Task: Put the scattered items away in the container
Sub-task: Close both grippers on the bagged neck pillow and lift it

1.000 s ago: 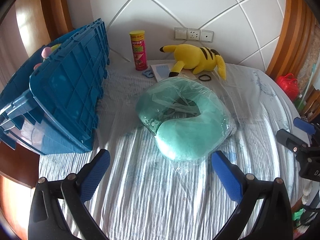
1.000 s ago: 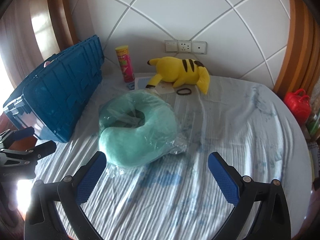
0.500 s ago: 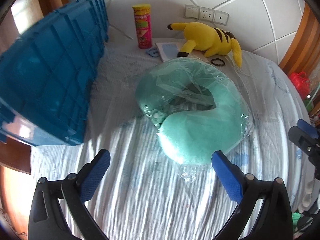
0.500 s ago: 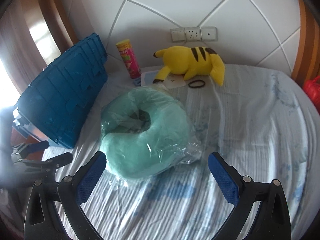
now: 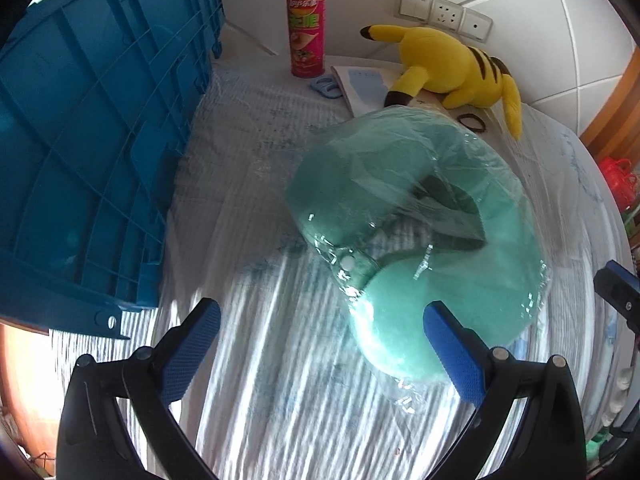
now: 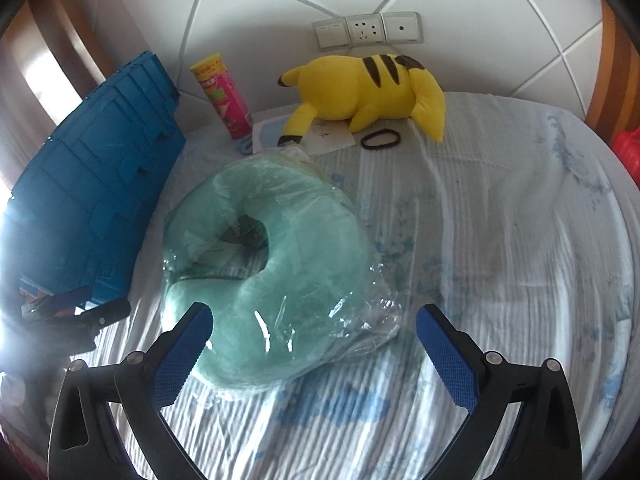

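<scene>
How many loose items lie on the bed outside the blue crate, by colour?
Green: 1, neck pillow
Yellow: 1, plush toy
Pink-and-yellow: 1, chip can
Black: 1, hair tie
Light blue: 1, small object
White: 1, booklet
Total: 6

A mint-green U-shaped neck pillow (image 5: pixel 420 216), sealed in crinkled clear plastic, lies flat at mid-bed with its opening toward the blue ribbed plastic container (image 5: pixel 92 140), which stands tilted along the bed's left edge. Near the headboard, a yellow-and-pink chip canister (image 5: pixel 306 26) stands upright; just right of it a small light-blue item (image 5: pixel 326 86) lies beside a white booklet (image 5: pixel 366 88), partly covered by a yellow plush toy (image 5: pixel 444 66) with brown back stripes, lying on its side. A black hair tie (image 6: pixel 380 139) lies flat on the sheet just in front of the plush.
</scene>
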{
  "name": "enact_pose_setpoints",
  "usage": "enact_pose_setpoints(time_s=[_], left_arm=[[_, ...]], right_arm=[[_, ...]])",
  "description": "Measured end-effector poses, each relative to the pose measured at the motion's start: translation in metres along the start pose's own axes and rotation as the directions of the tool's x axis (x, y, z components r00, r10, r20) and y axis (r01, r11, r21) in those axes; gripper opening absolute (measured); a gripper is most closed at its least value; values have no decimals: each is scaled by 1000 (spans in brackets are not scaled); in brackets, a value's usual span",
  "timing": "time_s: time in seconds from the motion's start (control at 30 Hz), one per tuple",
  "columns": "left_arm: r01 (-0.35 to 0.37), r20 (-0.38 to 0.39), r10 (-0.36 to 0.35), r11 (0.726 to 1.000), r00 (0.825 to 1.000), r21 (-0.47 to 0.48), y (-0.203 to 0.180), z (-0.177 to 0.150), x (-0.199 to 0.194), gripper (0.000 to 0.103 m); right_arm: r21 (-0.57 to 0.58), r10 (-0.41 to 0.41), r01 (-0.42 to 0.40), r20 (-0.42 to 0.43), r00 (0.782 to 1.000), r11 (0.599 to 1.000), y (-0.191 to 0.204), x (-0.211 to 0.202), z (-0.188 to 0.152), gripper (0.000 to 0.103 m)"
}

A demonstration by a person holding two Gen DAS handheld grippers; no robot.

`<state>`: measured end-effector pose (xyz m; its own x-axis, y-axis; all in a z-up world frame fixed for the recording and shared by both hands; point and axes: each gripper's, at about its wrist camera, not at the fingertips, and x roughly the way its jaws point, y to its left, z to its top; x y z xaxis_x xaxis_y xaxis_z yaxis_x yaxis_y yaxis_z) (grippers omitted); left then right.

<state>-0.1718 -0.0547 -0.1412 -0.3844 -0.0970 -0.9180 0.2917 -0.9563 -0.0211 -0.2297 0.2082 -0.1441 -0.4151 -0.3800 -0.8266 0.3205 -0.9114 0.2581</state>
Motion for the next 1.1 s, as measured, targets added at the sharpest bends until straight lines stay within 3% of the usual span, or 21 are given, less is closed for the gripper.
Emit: enact_pose_setpoints(time_s=[0.37, 0.73, 0.93, 1.1], left_arm=[[20, -51, -22, 999, 998, -32, 0, 10, 35, 103], [11, -73, -16, 998, 997, -63, 0, 25, 65, 103], [40, -77, -49, 993, 996, -109, -1, 31, 83, 103], [91, -79, -104, 985, 991, -149, -4, 32, 99, 103]], right_arm=[[57, -10, 14, -64, 998, 998, -16, 30, 6, 103], [-10, 3, -4, -84, 996, 1000, -5, 65, 38, 103], [-70, 4, -12, -122, 992, 997, 5, 104, 56, 103], [-83, 14, -31, -201, 979, 996, 3, 142, 57, 103]])
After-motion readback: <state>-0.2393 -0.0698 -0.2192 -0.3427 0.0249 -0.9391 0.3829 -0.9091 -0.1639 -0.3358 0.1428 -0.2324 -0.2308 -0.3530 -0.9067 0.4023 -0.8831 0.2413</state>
